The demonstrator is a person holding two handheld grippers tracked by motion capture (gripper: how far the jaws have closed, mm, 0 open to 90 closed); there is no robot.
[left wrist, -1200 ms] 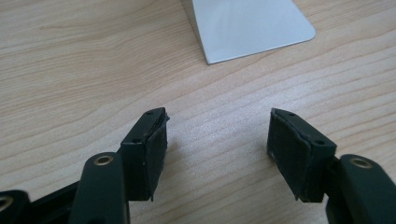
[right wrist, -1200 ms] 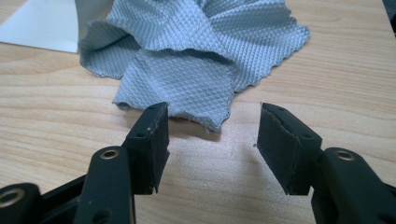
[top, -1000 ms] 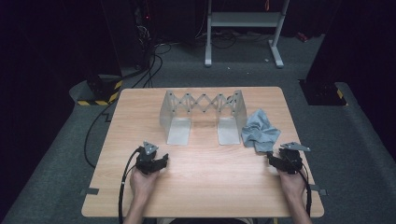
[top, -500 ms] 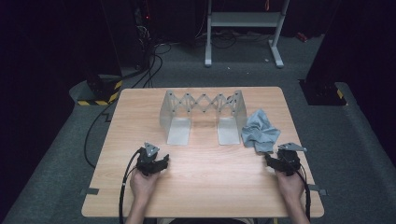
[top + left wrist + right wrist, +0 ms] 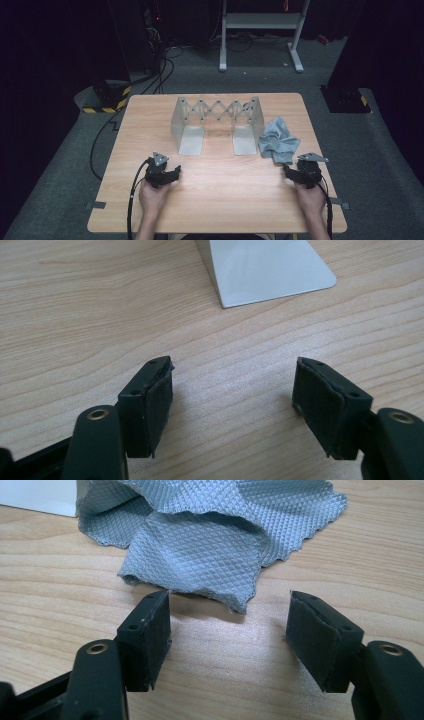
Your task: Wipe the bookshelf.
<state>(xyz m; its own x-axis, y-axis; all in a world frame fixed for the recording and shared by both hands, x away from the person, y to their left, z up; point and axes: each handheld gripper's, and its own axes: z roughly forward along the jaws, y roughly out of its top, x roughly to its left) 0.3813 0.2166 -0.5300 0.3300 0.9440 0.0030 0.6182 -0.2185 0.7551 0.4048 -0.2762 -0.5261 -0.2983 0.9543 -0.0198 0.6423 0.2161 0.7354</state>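
While both hands rest low on the surface [image 5: 215, 195]:
Cloth: the grey cloth [image 5: 278, 145] lies crumpled just beyond the right gripper [image 5: 230, 630], its nearest corner just short of the gap between the jaws.
Right gripper: spread, jaws have just been opening, nothing between them.
Left gripper: the left gripper [image 5: 232, 395] is spread wide over bare wood, jaws just been opening; metal rack [image 5: 217, 122] foot ahead.
Writing: none readable.

No text, label, brand, number or sign can be read on anything here.
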